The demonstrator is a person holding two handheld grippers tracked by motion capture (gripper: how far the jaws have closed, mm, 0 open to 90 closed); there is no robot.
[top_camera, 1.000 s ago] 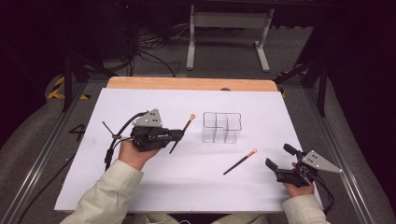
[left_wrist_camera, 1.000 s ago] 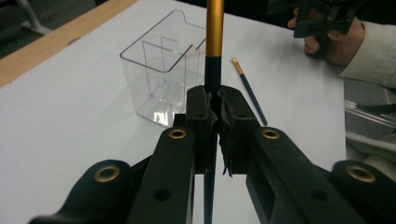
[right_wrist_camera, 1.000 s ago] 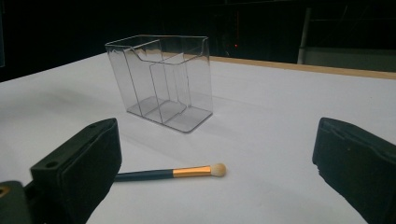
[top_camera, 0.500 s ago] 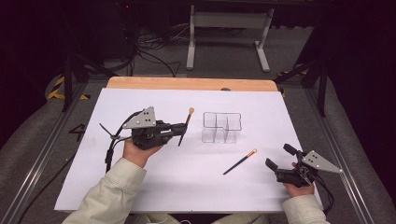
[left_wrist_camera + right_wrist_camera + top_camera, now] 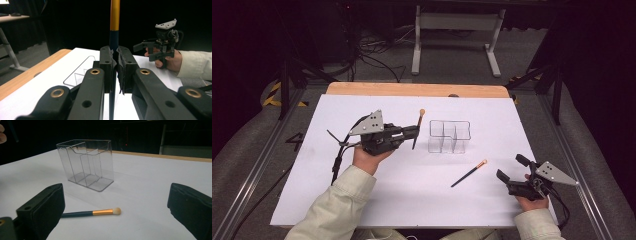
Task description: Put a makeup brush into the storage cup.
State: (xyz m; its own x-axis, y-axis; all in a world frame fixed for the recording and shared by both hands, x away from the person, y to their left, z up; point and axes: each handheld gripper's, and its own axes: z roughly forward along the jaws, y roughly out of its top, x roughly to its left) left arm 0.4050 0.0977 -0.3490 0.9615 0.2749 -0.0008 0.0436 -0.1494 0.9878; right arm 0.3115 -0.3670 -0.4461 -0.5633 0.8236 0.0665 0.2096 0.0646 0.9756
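Held makeup brush with a dark handle, gold band and pale tip [image 5: 417,129] stands nearly upright, clamped between the closed jaws of the left gripper [image 5: 414,133], just left of the clear plastic organiser with compartments [image 5: 450,136] on the white table [image 5: 412,195]. A second matching brush [image 5: 469,173] lies flat nearer the right gripper [image 5: 511,172], whose jaws stand wide apart and empty above the table.

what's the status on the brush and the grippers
Left gripper shut on a makeup brush, held upright left of the clear organizer. Right gripper open, idle. Second brush lying on the table. Path clear.
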